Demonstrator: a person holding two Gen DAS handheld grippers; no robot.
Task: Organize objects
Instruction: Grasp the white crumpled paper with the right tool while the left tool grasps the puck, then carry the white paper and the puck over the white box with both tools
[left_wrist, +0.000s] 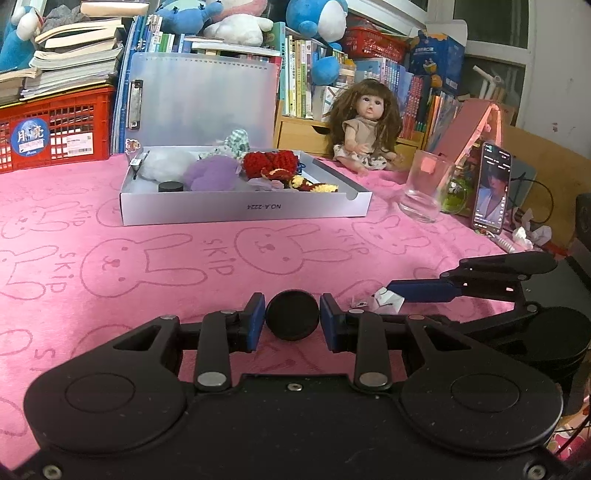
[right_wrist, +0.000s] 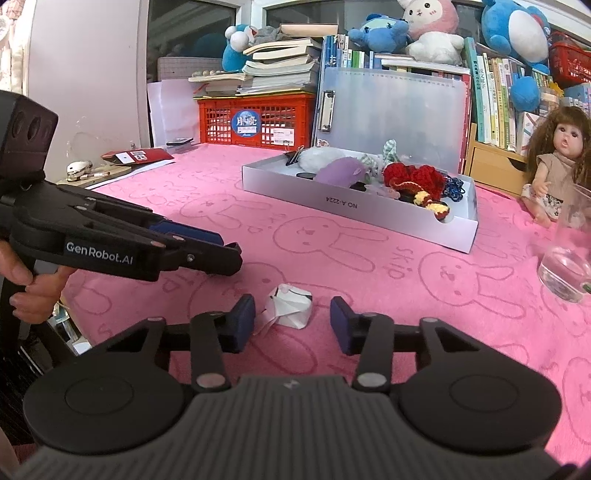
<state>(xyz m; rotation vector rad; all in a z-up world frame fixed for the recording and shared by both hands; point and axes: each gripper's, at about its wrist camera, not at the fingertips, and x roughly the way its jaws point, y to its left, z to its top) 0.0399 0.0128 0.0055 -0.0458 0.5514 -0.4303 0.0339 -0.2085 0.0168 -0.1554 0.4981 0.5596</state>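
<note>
My left gripper (left_wrist: 292, 316) is shut on a black round disc (left_wrist: 292, 314), held just above the pink cloth. In the right wrist view the left gripper (right_wrist: 221, 254) reaches in from the left. My right gripper (right_wrist: 292, 318) is open, its blue pads either side of a small crumpled white paper packet (right_wrist: 290, 308) lying on the cloth. In the left wrist view the right gripper (left_wrist: 391, 293) reaches in from the right, at the packet (left_wrist: 388, 300). The open grey box (left_wrist: 236, 212) holds crochet toys, plush pieces and another black disc (left_wrist: 170, 187).
A glass tumbler (left_wrist: 424, 188) and a propped phone (left_wrist: 493, 188) stand right of the box. A doll (left_wrist: 364, 125) sits behind. A red crate (left_wrist: 55, 129), stacked books and plush toys line the back. The pink rabbit-print cloth (left_wrist: 147, 258) covers the table.
</note>
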